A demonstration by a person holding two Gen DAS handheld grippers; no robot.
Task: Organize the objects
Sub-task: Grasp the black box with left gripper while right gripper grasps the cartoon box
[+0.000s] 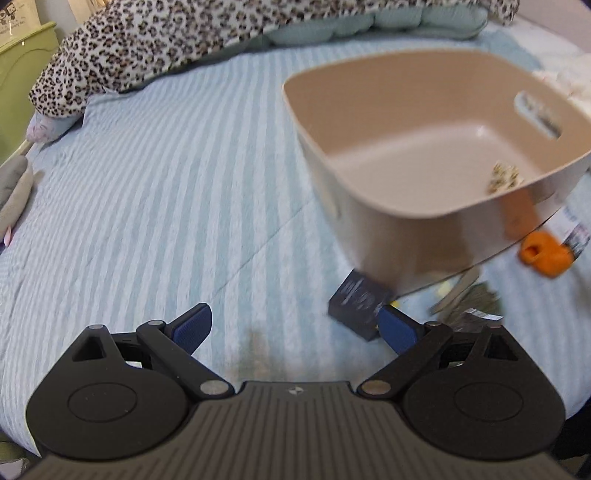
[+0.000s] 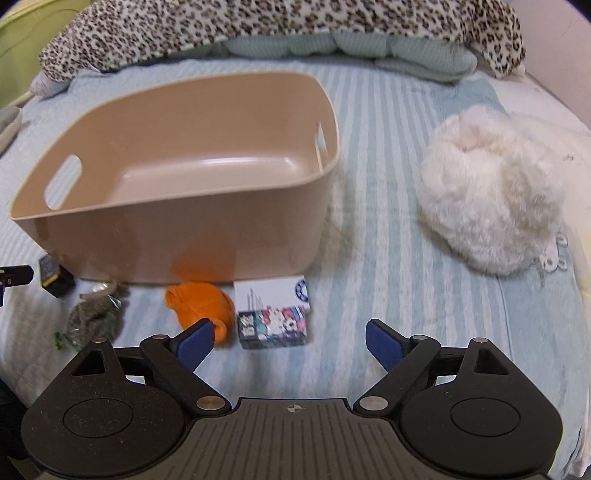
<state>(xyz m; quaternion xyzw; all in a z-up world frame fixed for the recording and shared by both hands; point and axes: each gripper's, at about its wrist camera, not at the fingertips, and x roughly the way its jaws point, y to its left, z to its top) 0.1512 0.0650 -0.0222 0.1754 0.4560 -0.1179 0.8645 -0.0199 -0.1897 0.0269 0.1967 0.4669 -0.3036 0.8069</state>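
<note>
Left gripper (image 1: 295, 328): angled down over striped bedding (image 1: 166, 184), jaws wide, nothing between them. Right gripper (image 2: 290, 341): angled down, jaws wide, empty.

Relative to beige plastic bin (image 2: 177, 236), left to right along its front wall: small black box (image 2: 55, 278), grey-green crumpled item (image 2: 94, 317), orange soft item (image 2: 201, 304), printed carton (image 2: 273, 312). Right of bin, well apart: white fluffy plush (image 2: 491, 192).

Left wrist view only: small patterned item (image 1: 504, 177) inside bin. Behind bin: leopard-print fabric (image 2: 258, 26) over pale pillows (image 2: 369, 50).
</note>
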